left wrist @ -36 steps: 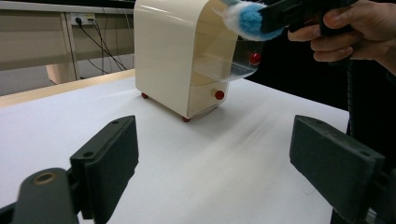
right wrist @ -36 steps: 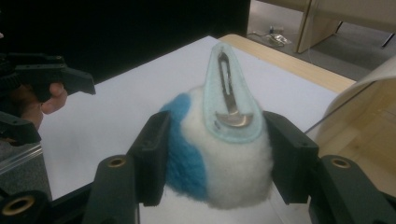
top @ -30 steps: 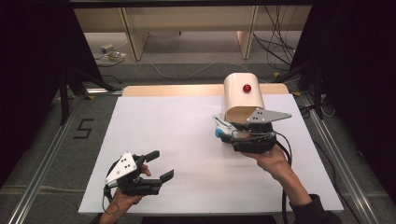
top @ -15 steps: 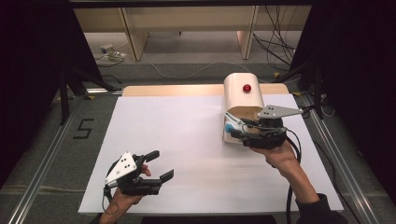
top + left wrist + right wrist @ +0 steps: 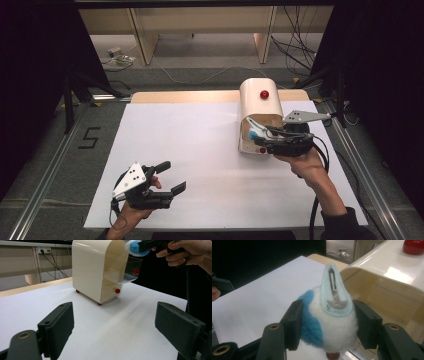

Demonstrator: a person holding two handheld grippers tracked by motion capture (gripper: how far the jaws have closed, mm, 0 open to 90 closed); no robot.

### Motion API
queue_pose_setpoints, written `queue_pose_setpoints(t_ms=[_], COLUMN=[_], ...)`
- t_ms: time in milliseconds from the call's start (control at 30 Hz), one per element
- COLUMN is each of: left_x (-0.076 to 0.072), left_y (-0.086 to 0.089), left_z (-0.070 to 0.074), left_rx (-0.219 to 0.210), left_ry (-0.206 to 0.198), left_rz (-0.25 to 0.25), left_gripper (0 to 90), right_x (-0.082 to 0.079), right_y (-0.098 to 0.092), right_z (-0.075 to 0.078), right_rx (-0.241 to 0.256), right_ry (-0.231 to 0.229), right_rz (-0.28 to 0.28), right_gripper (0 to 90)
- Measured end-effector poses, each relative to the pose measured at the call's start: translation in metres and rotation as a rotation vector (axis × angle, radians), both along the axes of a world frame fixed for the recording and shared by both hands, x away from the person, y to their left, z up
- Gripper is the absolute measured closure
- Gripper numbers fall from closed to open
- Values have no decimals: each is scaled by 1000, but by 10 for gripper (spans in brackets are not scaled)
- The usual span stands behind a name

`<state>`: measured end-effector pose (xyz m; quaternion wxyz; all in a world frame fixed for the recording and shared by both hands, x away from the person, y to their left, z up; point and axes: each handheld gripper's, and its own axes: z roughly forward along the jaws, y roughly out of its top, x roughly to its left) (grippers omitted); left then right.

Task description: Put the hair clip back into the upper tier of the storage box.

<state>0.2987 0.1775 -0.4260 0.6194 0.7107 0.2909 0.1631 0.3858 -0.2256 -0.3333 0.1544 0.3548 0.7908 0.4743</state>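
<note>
**Plush toy poised over the open drawer**

The blue-and-white plush toy [image 5: 329,322] sits clamped in the right hand-held gripper [image 5: 260,137], just above the cabinet's [image 5: 257,107] pulled-out clear drawer [image 5: 125,271], directly beneath. The left hand-held gripper [image 5: 167,177] gapes empty, well apart across the worktop [image 5: 190,150].

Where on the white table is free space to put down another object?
The white table is bare between the left gripper and the cream drawer cabinet, also along its far left edge. It is crowded at the cabinet's open drawer, where the right gripper holds a fluffy hair clip.
</note>
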Motion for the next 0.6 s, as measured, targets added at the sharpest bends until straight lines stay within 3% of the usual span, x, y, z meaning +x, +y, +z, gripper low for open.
queue_pose_setpoints(t_ms=[600], left_x=[0], left_y=[0], left_z=[0], left_rx=[1], left_ry=[-2], left_rz=[0], left_gripper=[155], right_x=[10], right_y=[-11], right_z=[-5], right_rx=[-43], right_ry=[35], right_rz=[-71], right_gripper=[464])
